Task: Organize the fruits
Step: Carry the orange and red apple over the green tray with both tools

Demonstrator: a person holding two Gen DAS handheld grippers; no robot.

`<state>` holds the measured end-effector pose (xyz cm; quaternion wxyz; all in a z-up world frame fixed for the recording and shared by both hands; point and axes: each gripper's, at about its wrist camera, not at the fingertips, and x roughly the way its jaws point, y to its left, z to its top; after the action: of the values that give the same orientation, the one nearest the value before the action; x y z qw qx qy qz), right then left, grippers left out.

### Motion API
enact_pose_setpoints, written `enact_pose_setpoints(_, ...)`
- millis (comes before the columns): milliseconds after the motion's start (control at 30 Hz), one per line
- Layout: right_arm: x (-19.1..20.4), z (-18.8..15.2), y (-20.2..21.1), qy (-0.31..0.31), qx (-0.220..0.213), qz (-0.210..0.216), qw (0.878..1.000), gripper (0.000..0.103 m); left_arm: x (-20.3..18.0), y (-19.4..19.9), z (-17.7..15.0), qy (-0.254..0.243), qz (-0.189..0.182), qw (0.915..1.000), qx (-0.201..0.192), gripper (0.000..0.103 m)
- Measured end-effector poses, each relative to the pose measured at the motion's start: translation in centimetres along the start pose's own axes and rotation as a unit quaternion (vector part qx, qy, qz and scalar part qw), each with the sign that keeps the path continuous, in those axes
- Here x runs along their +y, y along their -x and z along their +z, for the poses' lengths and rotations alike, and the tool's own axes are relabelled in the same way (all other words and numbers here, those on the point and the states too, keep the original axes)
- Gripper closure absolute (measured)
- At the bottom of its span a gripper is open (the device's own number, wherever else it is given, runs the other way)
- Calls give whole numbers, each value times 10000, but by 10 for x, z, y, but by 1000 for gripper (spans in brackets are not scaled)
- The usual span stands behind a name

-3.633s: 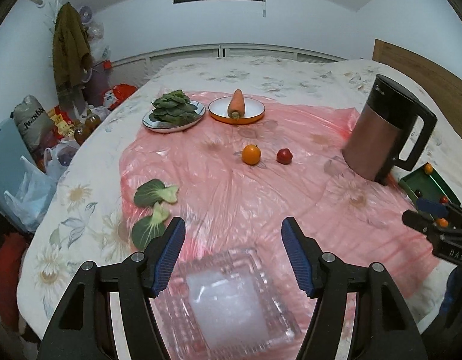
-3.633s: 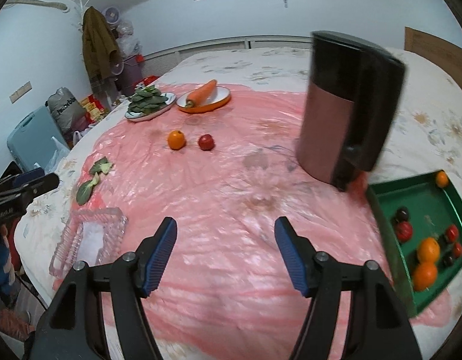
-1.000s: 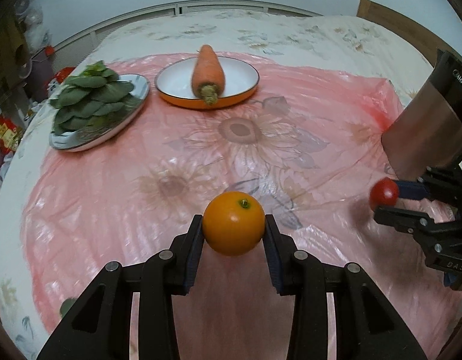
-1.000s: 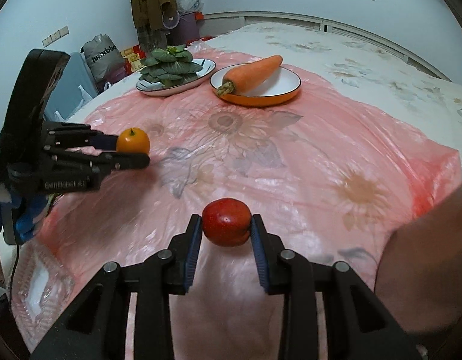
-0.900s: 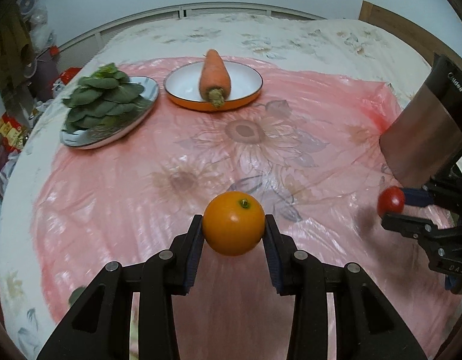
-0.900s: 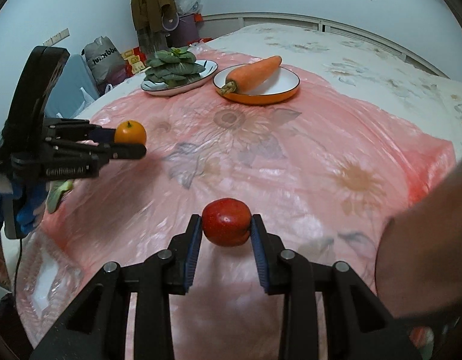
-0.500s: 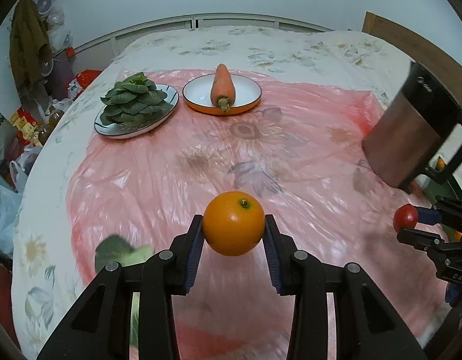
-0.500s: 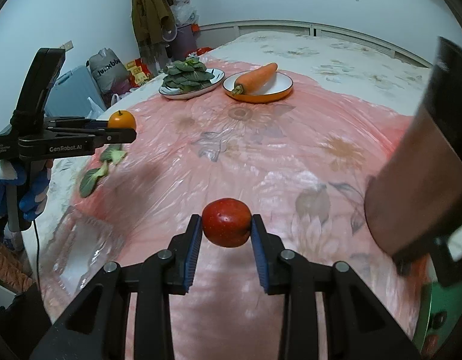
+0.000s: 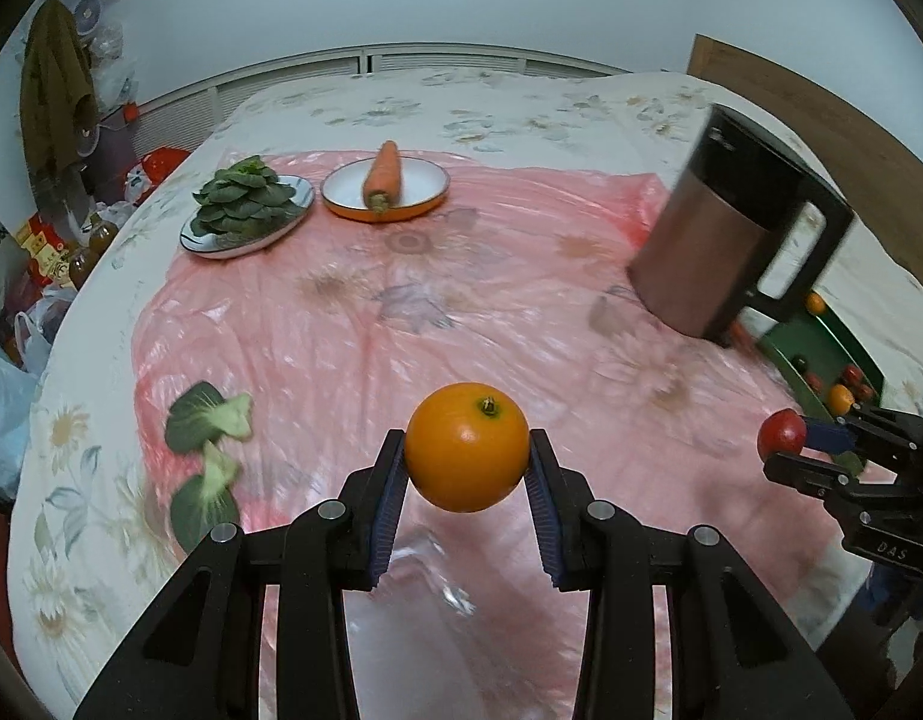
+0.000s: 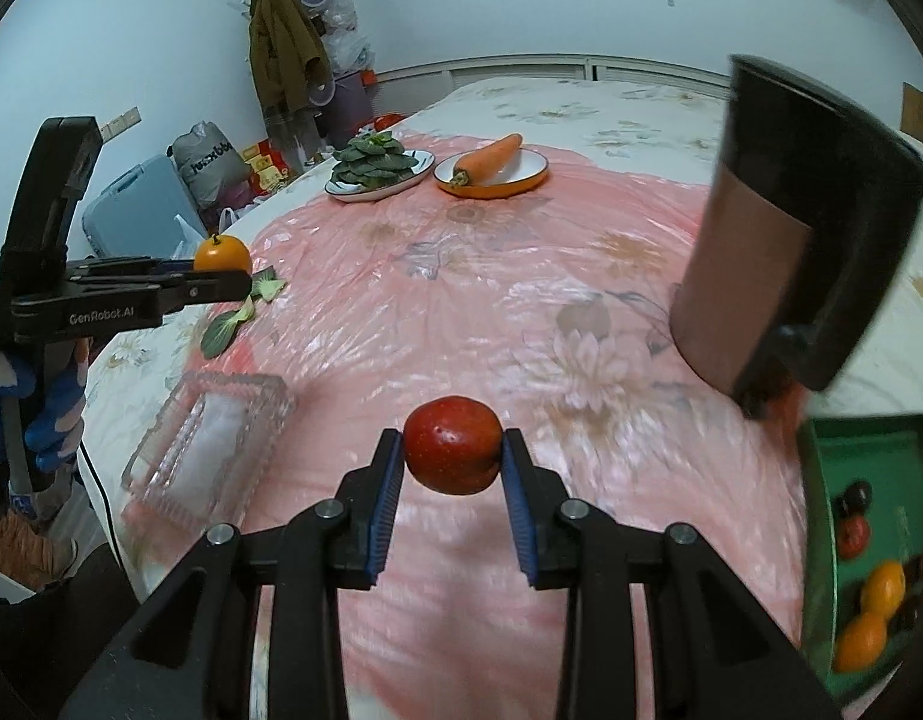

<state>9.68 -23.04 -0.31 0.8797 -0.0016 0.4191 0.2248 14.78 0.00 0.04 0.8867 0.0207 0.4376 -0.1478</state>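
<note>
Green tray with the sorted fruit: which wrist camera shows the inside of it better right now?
The right wrist view: the green tray sits close at the lower right, its floor and several fruits visible, though blurred and cropped. In the left wrist view, the green tray is distant and small behind the kettle.

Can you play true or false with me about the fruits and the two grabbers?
1. The left gripper holds an orange between its fingers. True.
2. The right gripper is open and holds nothing. False: it is shut on a red apple.
3. The carrot lies on the plate of leafy greens. False: it lies in its own orange-rimmed dish.
4. The green tray already holds several small fruits. True.
</note>
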Motion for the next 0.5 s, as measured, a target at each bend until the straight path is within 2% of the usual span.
enact_pose_setpoints(267,-17,-34,42,-243,-139,-248,9993,76,-49,15,-25,-148,-245,9996,38,69)
enact_pose_setpoints(500,-53,-67,75,-596,-229,-534,9965,76,-99,18,-32,-330,-496,9982,57,69)
